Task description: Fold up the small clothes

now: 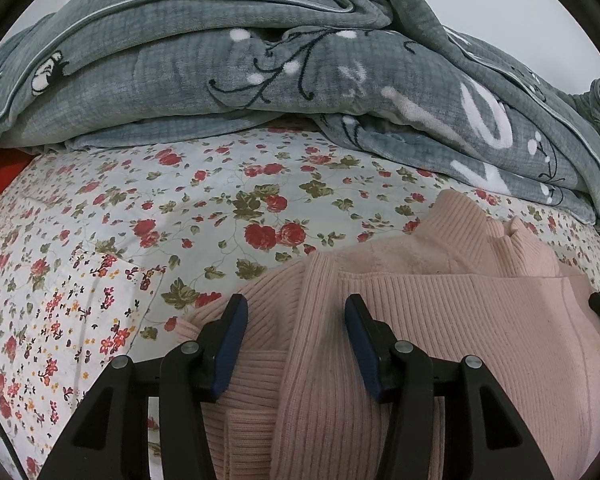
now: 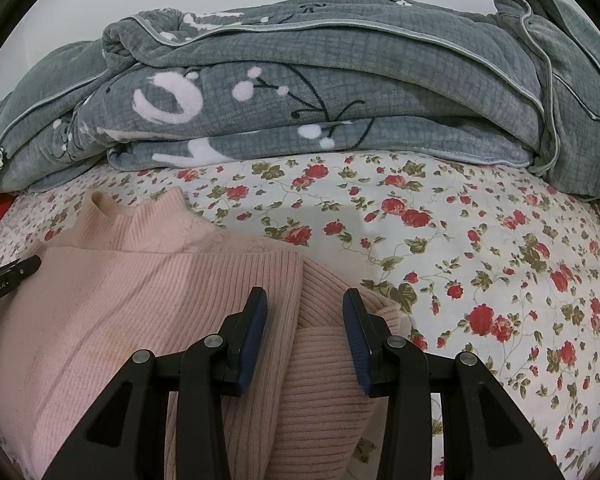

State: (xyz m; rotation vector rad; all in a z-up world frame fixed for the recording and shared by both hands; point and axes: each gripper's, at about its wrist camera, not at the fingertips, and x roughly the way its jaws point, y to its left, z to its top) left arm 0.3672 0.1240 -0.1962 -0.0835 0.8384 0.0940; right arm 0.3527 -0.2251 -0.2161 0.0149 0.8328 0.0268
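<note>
One pink sweater (image 1: 440, 320); one grey blanket (image 1: 260, 80); one floral sheet (image 1: 140, 220).

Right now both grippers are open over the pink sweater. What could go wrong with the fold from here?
1. The left gripper straddles a sleeve fold on the sweater; closing may pinch several layers.
2. The right gripper sits at the sleeve edge; it could also catch the sheet.
3. The blanket lies close behind the collar, leaving little room.

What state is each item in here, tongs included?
pink sweater: lying on the bed, sleeves folded in over the body
left tongs: open, above a sleeve
right tongs: open, above a sleeve
grey blanket: bunched in a heap behind
floral sheet: spread flat
</note>
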